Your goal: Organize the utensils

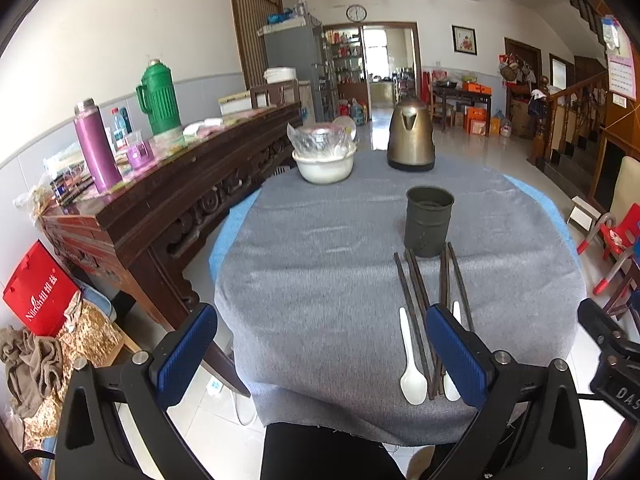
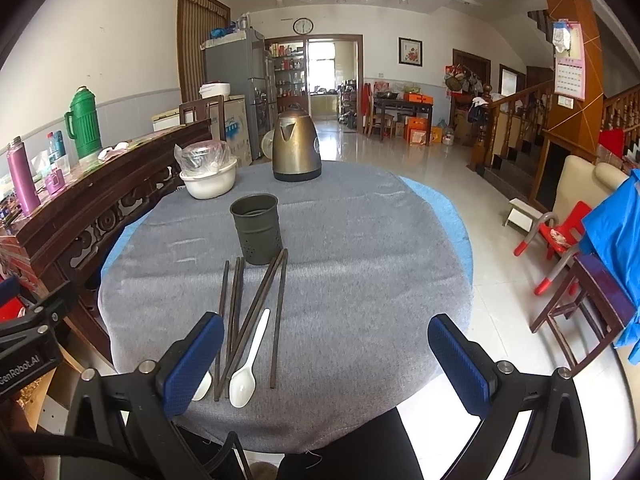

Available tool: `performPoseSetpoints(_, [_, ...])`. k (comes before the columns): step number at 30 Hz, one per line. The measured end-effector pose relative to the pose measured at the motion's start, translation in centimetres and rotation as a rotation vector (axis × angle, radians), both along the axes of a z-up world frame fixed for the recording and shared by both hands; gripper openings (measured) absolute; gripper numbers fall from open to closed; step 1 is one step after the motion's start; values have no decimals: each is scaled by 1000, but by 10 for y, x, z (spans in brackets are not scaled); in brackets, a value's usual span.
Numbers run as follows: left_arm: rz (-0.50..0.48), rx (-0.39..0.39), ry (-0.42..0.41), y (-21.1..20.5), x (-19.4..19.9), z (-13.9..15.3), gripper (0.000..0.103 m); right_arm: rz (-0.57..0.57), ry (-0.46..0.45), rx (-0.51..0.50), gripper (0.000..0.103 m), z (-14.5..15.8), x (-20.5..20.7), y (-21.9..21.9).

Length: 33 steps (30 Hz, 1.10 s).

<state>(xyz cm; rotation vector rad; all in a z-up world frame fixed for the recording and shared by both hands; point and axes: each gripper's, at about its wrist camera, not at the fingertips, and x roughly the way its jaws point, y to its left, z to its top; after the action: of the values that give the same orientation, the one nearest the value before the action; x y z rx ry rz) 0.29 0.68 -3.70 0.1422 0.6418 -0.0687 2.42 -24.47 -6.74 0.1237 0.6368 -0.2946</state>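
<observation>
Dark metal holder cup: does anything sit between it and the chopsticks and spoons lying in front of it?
Nothing visible does. The dark metal holder cup stands upright with its mouth open, just beyond the far tips of the dark wooden chopsticks. The white plastic spoons lie among them on the grey tablecloth. Both grippers, left and right, hang open and empty.

A round table (image 2: 360, 280) under grey cloth stands on glossy pale floor tiles (image 2: 420, 168). A dark carved sideboard (image 1: 168, 200) lines the white left wall. A clock (image 2: 303, 26) hangs above the bright doorway (image 2: 322, 76); a wooden staircase (image 2: 520, 132) rises right.
</observation>
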Motion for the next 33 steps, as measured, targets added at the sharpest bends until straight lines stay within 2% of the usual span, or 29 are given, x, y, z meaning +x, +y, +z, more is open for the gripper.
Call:
performPoseSetpoints(7, [1,14,103,-9,24,-27,103,3,-1,63,103,-10,19,-21])
performPoseSetpoints(10, [7,17,137,-9,40,-36,103,31,-6,143,103,-15,34,-34])
performPoseSetpoints(12, [9,5,168,-7,53,-42,103,53,5,194,99,-22,49,-44])
performPoseSetpoints(15, [-4,-23,231,-5,77,-56,103,72,47,300,85,-38,78,-62])
performPoseSetpoints(17, [-22,-48,283,-6,95,-66,103,87,84,377,71,-52,101,-73])
performPoseSetpoints(18, [-34,-64,315,-7,105,-72,103,91,109,386,68,-59,110,-76])
performPoseSetpoints(20, [-59,-92,360,-10,124,-83,103,114,145,428,49,-72,131,-80])
performPoseSetpoints(22, [-74,-105,398,-15,140,-91,101,145,184,473,40,-87,155,-83])
performPoseSetpoints(27, [-136,-158,462,-36,177,-106,84,196,230,556,37,-107,197,-84])
performPoseSetpoints(28, [-147,-161,477,-41,183,-109,81,202,242,565,35,-111,204,-83])
performPoseSetpoints(30, [-163,-162,504,-49,195,-117,68,207,280,573,30,-120,216,-84])
performPoseSetpoints(33, [-175,-164,542,-56,208,-127,59,217,320,587,26,-131,229,-83])
